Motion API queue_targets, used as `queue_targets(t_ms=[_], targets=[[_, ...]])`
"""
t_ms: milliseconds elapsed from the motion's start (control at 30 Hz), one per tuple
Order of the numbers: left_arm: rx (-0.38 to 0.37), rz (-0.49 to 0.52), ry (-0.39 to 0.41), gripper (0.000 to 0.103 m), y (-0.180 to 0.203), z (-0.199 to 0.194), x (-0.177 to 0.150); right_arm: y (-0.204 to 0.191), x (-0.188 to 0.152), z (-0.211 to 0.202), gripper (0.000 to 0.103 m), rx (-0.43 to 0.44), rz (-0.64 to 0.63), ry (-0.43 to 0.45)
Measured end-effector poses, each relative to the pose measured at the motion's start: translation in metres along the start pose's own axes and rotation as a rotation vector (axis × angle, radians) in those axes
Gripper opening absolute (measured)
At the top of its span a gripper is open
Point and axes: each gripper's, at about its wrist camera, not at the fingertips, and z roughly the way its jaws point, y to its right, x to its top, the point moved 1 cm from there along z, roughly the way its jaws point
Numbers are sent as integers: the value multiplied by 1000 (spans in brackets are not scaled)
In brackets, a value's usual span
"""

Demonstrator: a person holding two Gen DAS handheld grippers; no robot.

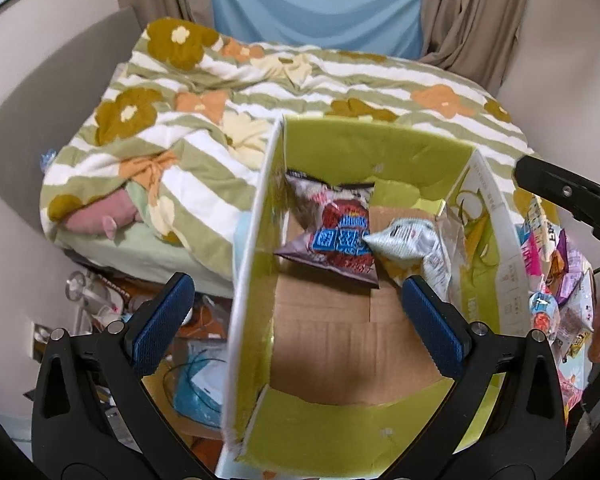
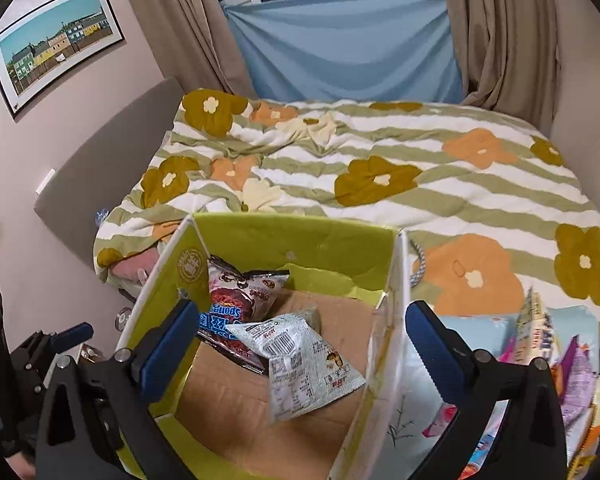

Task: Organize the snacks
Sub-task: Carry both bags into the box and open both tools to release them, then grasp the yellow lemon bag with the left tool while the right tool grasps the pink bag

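the bed (image 2: 440, 196) carries everything, spread with a green-and-white striped quilt (image 2: 340, 148) printed with orange and olive flowers. an open cardboard box (image 2: 300, 240) with lime-green inner walls sits on its near end. just to the box's right, a heap of snack packets (image 2: 556, 344) lies on a pale blue cloth (image 2: 468, 328) over the quilt.

the cardboard box (image 1: 340, 344) is open on top, its near floor bare brown cardboard. toward 12 o'clock a dark red snack bag (image 1: 332, 232) and a silver snack bag (image 1: 404, 244) fill the far end. the left wall (image 1: 248, 280) stands upright at 9 o'clock. at 3 o'clock a pile of snack packets (image 1: 556, 280) crowds just outside the right wall (image 1: 496, 248).
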Motion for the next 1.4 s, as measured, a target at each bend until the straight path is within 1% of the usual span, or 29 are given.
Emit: queue_targets(t_ms=[67, 167, 233, 300, 367, 567, 600, 733, 833, 1033, 1133, 1200, 1267, 1400], targets=[[4, 9, 22, 103, -1, -13, 3, -2, 2, -16, 103, -12, -8, 12], [-12, 30, 54, 103, 0, -33, 10, -3, 5, -40, 103, -28, -6, 23], [-14, 47, 77, 103, 4, -46, 15, -2, 5, -60, 103, -31, -1, 47], [-31, 57, 100, 103, 8, -58, 16, 4, 3, -83, 103, -24, 18, 71], [-62, 70, 118, 103, 16, -70, 15, 9, -2, -103, 103, -37, 33, 88], [-144, 111, 122, 103, 58, -88, -2, 37, -30, -155, 103, -149, 51, 119], [-151, 119, 121, 103, 65, -90, -7, 44, -37, -164, 103, -172, 53, 122], [-155, 133, 126, 103, 102, -100, -28, 71, -61, -192, 103, -219, 60, 137], [-160, 111, 117, 103, 127, -104, -46, 95, -81, -206, 103, -221, 69, 128], [-135, 71, 86, 103, 171, -106, -84, 140, -123, -228, 103, -191, 83, 92], [-107, 48, 75, 103, 190, -104, -102, 161, -144, -229, 103, -178, 78, 56], [-93, 27, 71, 103, 200, -100, -115, 176, -159, -227, 103, -149, 83, 31], [-80, 10, 60, 103, 209, -93, -128, 187, -173, -224, 103, -121, 85, 11], [-53, -11, 23, 103, 222, -71, -150, 204, -198, -210, 103, -99, 83, -49]])
